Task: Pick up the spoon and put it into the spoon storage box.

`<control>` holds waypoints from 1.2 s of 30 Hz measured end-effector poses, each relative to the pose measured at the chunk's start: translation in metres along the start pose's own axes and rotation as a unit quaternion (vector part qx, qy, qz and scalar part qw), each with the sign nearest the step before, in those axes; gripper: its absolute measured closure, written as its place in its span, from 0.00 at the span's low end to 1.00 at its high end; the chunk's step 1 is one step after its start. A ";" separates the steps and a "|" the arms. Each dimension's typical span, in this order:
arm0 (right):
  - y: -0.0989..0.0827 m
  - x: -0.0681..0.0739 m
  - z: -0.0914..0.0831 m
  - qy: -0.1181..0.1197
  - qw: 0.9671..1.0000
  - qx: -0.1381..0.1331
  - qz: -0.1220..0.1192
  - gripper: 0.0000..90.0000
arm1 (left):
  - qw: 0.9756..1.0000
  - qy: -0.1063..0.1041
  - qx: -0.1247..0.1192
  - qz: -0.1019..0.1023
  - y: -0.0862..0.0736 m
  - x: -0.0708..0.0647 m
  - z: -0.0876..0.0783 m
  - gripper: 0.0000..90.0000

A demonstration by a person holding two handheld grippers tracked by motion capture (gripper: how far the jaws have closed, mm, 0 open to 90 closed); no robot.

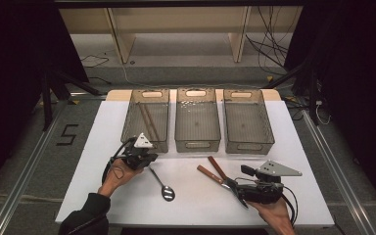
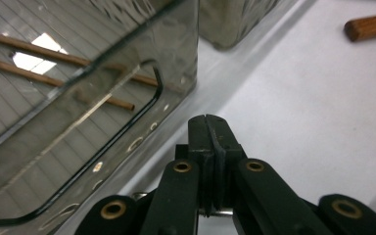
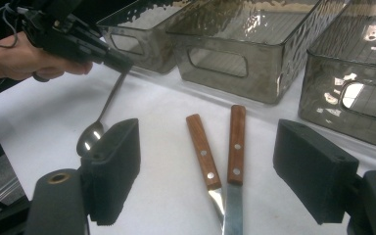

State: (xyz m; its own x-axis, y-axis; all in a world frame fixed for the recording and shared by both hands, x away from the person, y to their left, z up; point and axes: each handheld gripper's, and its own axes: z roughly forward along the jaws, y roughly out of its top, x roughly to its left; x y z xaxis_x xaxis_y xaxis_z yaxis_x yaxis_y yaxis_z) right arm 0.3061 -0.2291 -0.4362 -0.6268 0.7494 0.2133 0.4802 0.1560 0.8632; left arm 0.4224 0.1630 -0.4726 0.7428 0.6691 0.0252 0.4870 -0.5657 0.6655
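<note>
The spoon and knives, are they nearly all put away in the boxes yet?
Not nearly. Done: two chopsticks lie in the left bin. In hand: the left gripper is shut on the spoon handle's tip, with the bowl resting on the table. Left: two knives lie on the table before the open right gripper, and the middle bin and right bin look empty.
</note>
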 end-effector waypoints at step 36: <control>0.001 0.008 0.001 -0.005 1.000 0.010 -0.010 0.30 | 0.990 0.000 0.140 -0.013 -0.049 -0.021 -0.047 0.98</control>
State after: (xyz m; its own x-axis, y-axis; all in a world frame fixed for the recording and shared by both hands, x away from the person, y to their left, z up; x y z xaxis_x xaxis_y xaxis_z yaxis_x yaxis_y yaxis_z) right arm 0.3022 -0.2229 -0.4342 -0.6293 0.7531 0.1917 0.4804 0.1830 0.8577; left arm 0.3611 0.1990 -0.4704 0.7280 0.6855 0.0105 0.6146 -0.6593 0.4332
